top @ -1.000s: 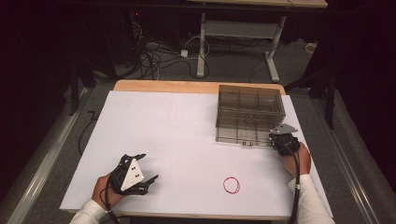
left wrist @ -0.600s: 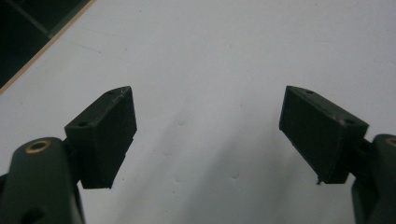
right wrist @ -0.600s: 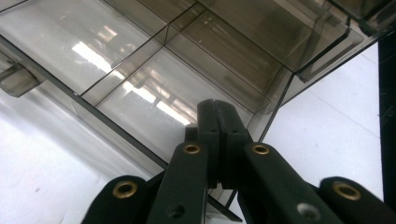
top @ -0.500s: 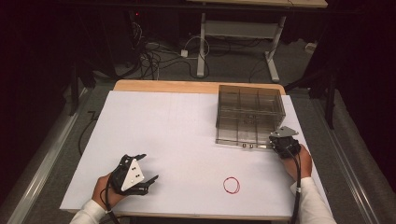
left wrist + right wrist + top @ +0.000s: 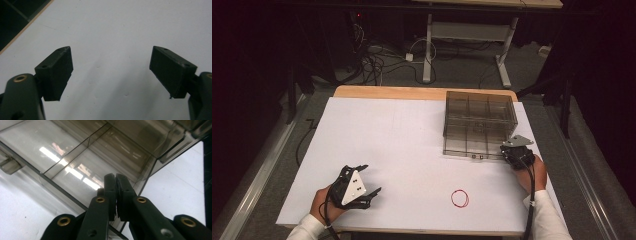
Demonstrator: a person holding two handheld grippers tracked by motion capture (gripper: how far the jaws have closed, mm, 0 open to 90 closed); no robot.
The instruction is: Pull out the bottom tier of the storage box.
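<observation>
A clear smoky plastic compartment box (image 5: 479, 125) with its lid down sits at the back right of the white table (image 5: 387, 135). My right gripper (image 5: 510, 150) rests at the box's front right corner. In the right gripper view its jaws (image 5: 115, 178) are pressed together over the box (image 5: 75, 152), and I see nothing between them. A red rubber band (image 5: 459, 198) lies flat near the front edge, left of the right hand. My left gripper (image 5: 371, 179) rests at the front left, open, with bare table between its jaws (image 5: 111, 67).
A small latch (image 5: 477, 156) sits on the box's front wall, also visible as a latch (image 5: 8, 165) in the right gripper view. The table's wooden edge (image 5: 387, 92) runs along the back. Cables and a desk frame (image 5: 462, 35) lie on the dark floor beyond.
</observation>
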